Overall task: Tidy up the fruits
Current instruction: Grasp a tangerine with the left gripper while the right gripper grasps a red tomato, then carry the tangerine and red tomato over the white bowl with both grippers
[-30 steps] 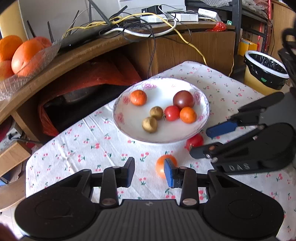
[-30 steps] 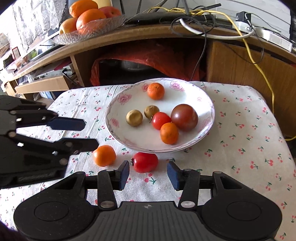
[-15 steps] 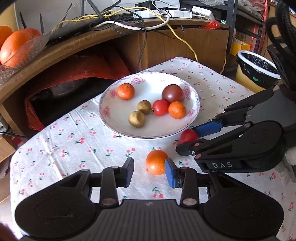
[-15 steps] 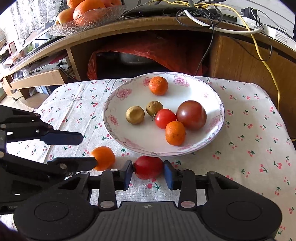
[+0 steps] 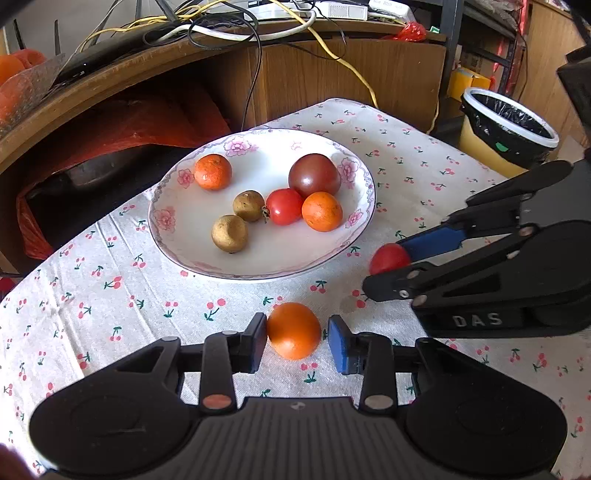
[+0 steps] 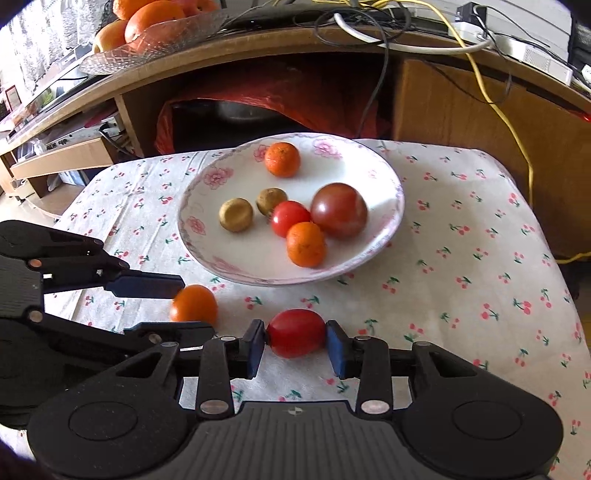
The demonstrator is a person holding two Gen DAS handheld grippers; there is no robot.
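Note:
A white flowered plate [image 5: 177, 236] [image 6: 384, 225] on the cherry-print cloth holds two small oranges, a red tomato, a dark tomato and two brown fruits. In front of it an orange [image 5: 293, 330] [image 6: 194, 304] lies on the cloth between my left gripper's [image 5: 297, 341] blue pads; the left pad touches it, the right pad stands a little off. My right gripper [image 6: 295, 343] is shut on a red tomato [image 6: 295, 333] [image 5: 388, 258], both pads against it, at cloth level.
A wooden shelf behind the table carries cables [image 5: 236, 26] and a glass bowl of oranges [image 6: 147, 22]. A red bag [image 6: 295, 96] fills the space under it. A yellow bin with a black liner [image 5: 506, 136] stands right of the table.
Both grippers moved forward and down around their fruits. The right jaws closed onto the red tomato. The left jaws now straddle the orange.

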